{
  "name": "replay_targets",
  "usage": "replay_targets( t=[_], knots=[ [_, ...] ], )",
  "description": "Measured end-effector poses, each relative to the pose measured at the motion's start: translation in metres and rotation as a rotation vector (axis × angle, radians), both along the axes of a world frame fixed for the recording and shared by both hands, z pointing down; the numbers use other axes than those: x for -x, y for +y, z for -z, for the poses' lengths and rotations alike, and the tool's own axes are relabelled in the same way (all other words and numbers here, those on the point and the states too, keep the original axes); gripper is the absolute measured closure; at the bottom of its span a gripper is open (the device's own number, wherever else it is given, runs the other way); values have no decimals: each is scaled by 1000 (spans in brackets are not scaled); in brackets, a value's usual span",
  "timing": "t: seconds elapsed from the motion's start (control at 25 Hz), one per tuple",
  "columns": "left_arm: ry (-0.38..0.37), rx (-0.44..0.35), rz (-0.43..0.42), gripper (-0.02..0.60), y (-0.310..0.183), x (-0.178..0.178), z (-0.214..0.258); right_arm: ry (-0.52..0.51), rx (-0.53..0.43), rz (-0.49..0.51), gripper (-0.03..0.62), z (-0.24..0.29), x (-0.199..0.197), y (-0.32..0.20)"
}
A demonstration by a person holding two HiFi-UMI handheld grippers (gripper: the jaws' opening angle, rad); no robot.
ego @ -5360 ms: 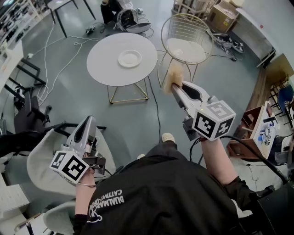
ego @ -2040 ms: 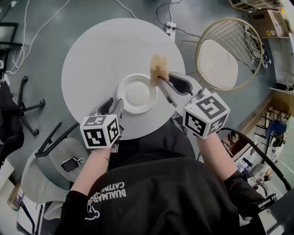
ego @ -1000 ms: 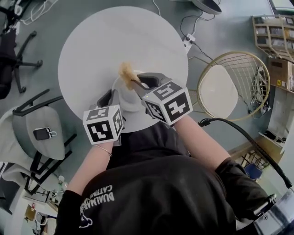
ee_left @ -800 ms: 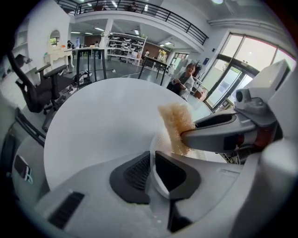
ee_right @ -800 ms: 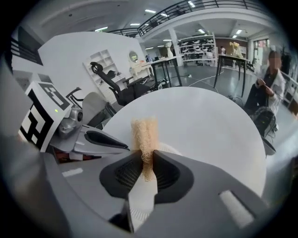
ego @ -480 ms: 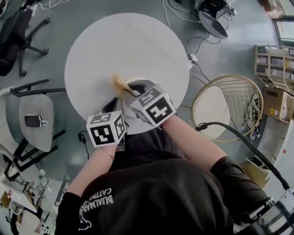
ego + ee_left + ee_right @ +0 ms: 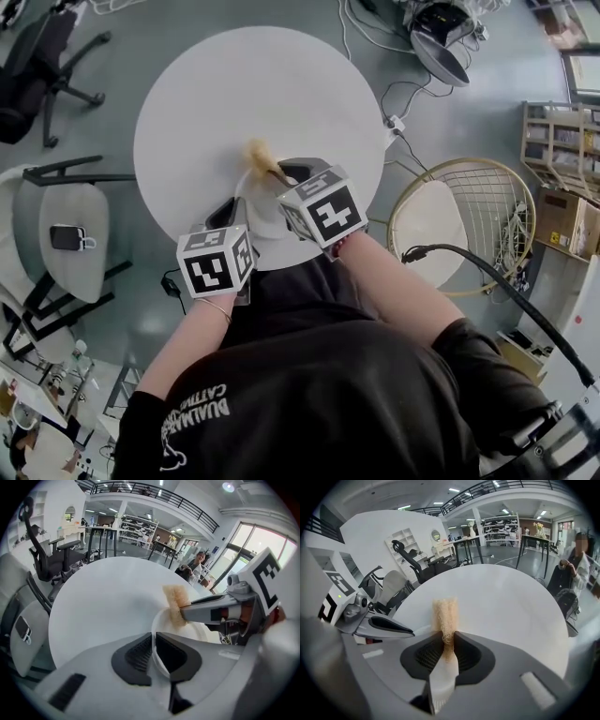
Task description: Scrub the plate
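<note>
A white plate sits near the front edge of the round white table. My left gripper is shut on the plate's near rim, jaws pinching it. My right gripper is shut on a tan fibrous scrubber, which pokes out past the jaws. In the left gripper view the scrubber rests on the plate's far left rim, and the right gripper reaches in from the right. The left gripper shows at the left of the right gripper view.
A grey chair with a phone on it stands left of the table. A gold wire chair is to the right, a black office chair at top left. Cables and a power strip lie on the floor. A person stands beyond the table.
The right gripper swept the scrubber left across the plate and back to the right. The left gripper stayed clamped on the plate's rim. The head view shifted slightly.
</note>
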State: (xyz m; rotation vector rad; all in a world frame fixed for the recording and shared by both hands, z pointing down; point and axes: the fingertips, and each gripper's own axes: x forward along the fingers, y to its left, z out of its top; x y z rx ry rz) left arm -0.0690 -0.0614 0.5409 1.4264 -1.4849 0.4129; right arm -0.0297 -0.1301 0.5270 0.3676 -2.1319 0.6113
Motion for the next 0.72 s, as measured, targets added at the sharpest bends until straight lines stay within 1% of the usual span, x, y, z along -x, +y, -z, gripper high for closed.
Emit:
replay_targets(
  t=[0.16,0.36,0.44,0.56,0.64,0.72],
  knots=[
    [0,-2,14,551,1,-1,0,14,-8,-51,520,1,-18,-8],
    [8,-7,27,551,2,-2,0,26,-29,-90,520,2,-36,-13],
    [15,-5,33,551,4,-4,0,31,-28,-119,520,2,-46,-15],
    [13,-14,48,551,0,3,-1,23,-22,-177,520,2,-53,-22],
    [32,-14,68,550,0,2,-4,23,-12,-204,520,2,-59,-25],
    [62,-3,89,549,9,-3,-7,33,8,-211,520,-1,-64,-19]
  ],
)
